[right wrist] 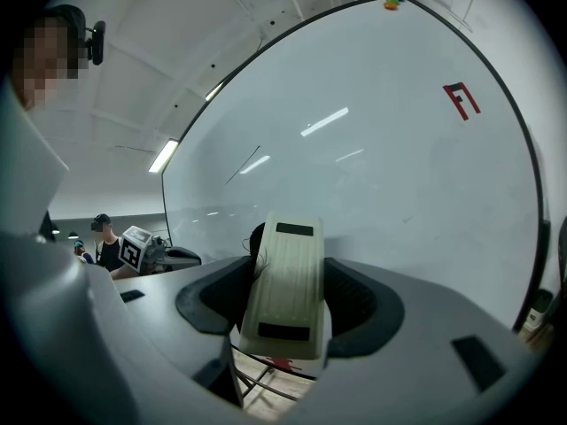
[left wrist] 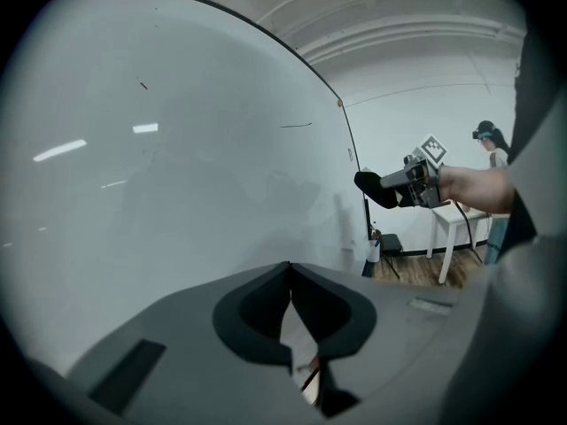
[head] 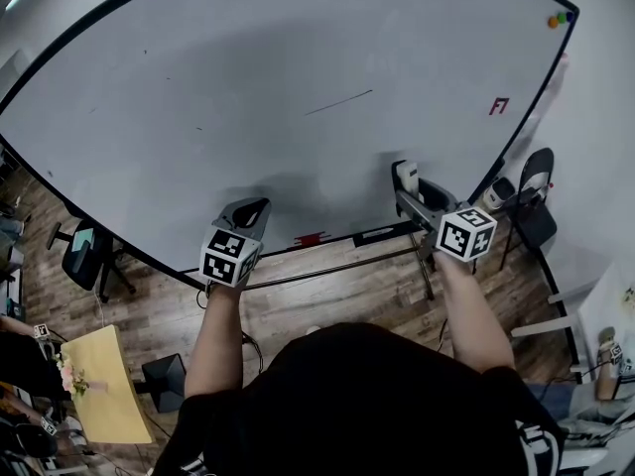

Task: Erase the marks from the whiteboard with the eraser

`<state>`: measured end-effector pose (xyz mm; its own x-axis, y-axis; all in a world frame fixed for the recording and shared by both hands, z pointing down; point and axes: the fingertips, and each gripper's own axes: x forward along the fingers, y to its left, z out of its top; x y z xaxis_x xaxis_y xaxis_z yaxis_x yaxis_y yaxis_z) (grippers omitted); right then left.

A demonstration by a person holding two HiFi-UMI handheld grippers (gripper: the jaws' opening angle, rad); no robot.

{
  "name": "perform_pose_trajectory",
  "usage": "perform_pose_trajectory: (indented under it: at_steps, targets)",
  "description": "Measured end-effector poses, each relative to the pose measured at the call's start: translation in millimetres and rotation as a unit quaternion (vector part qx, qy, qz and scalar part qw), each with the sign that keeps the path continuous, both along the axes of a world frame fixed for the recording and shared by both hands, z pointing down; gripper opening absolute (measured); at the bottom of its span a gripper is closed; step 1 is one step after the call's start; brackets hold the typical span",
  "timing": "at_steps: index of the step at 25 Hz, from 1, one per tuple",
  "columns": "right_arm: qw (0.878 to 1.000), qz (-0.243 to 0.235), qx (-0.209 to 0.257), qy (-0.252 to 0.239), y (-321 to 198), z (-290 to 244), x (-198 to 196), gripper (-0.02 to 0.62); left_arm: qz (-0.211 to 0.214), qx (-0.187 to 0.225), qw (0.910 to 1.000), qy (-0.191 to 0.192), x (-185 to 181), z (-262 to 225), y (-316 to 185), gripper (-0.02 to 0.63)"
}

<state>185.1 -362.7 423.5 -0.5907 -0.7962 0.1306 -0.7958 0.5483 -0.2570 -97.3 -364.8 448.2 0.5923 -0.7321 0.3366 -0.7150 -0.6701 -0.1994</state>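
A large whiteboard (head: 298, 58) fills the head view, with a thin dark line mark (head: 338, 102) near its middle and a small red mark (head: 499, 106) at the right. My right gripper (head: 406, 178) is shut on the cream eraser (right wrist: 285, 283), held near the board's lower part, below and right of the line. The eraser (head: 406, 176) points toward the board. My left gripper (head: 254, 209) hangs at the board's lower edge with its jaws shut and nothing between them. The line mark (left wrist: 296, 125) also shows in the left gripper view, and the red mark (right wrist: 461, 99) in the right gripper view.
Small coloured magnets (head: 561, 17) sit at the board's top right corner. A red object (head: 309, 239) lies on the board's bottom rail. A dark chair (head: 534, 201) stands right of the board, an office chair (head: 87, 251) and a yellow table (head: 102, 385) at left. Persons stand in the background.
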Motion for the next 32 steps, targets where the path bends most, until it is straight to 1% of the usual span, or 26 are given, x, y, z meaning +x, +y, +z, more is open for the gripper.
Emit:
perform_pose_trajectory:
  at_steps: [6,19,24,32]
  targets:
    - [1.000,0.002,0.005,0.002,-4,-5,-2,0.250,0.008,0.006,0.9999,-0.002,3,-7,-6,0.011]
    - [1.000,0.005,0.023,0.005,-2,-21,9,0.250,0.007,0.022,0.9997,0.004,12,-24,-4,0.011]
    - [0.999,0.014,0.046,0.016,-3,-37,12,0.250,0.001,0.047,0.9985,0.026,14,-39,-1,0.011]
    - [0.994,0.028,0.094,0.040,-11,-78,13,0.249,0.001,0.059,0.9976,0.036,17,-47,1,0.011]
